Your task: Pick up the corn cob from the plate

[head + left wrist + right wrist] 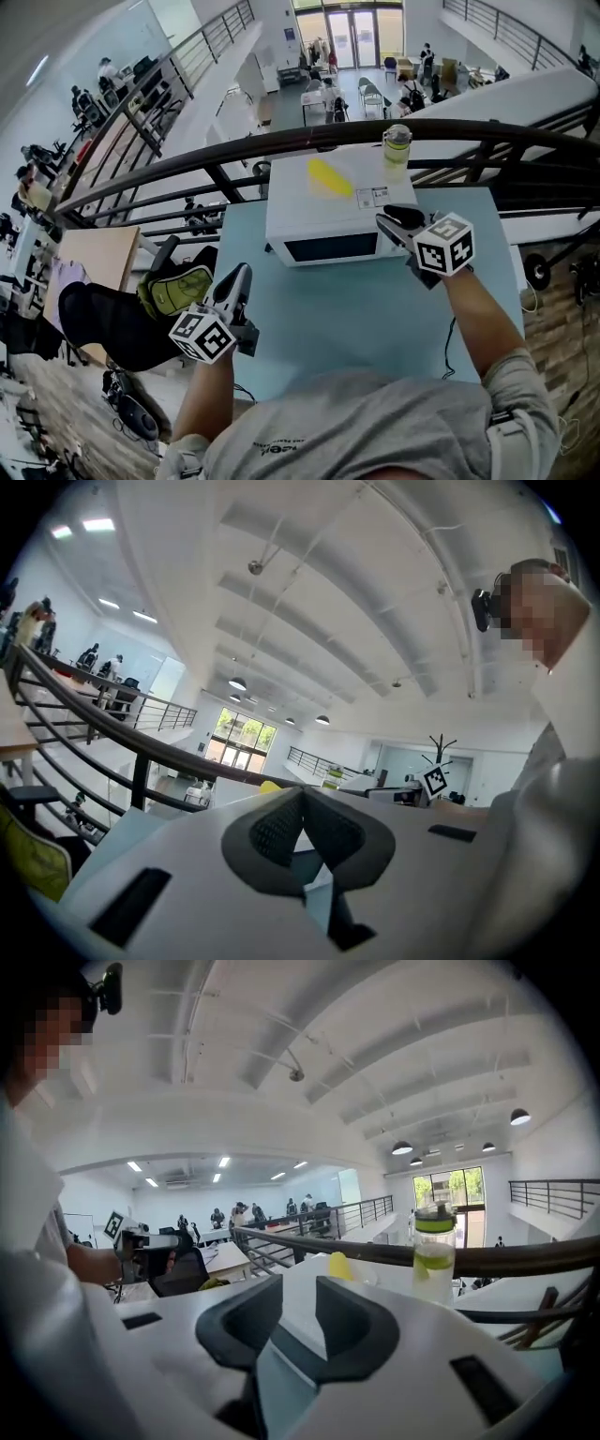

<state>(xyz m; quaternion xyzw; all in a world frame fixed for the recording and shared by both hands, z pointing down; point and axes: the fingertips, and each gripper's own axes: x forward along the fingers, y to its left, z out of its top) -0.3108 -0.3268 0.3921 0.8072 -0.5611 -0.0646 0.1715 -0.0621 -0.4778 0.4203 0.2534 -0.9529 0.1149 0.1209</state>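
The bench [375, 319] carries a white microwave [328, 246] set against its far edge, just in front of a dark railing [281, 141]. On the microwave top stand a bottle [397, 147] with a green lid, at the right, and a pale plate [368, 1276] to its left. The corn cob [330, 176] lies on that plate, untouched.

The right gripper [386, 218] hovers beside the microwave's right front corner, near the cob but apart from it; its jaws stand narrowly apart with nothing between them. The left gripper [242, 274] hangs over the bench's left edge, well apart from the cob, jaws together and empty.

Hazards, as judged from this layout:
- The narrow gap of the right gripper looks too small for the cob. Contact in that state would push the cob off the plate.
- A round cob may roll toward the railing if clipped off-centre.
- The bottle stands near the approach path; a wide swing could topple it.
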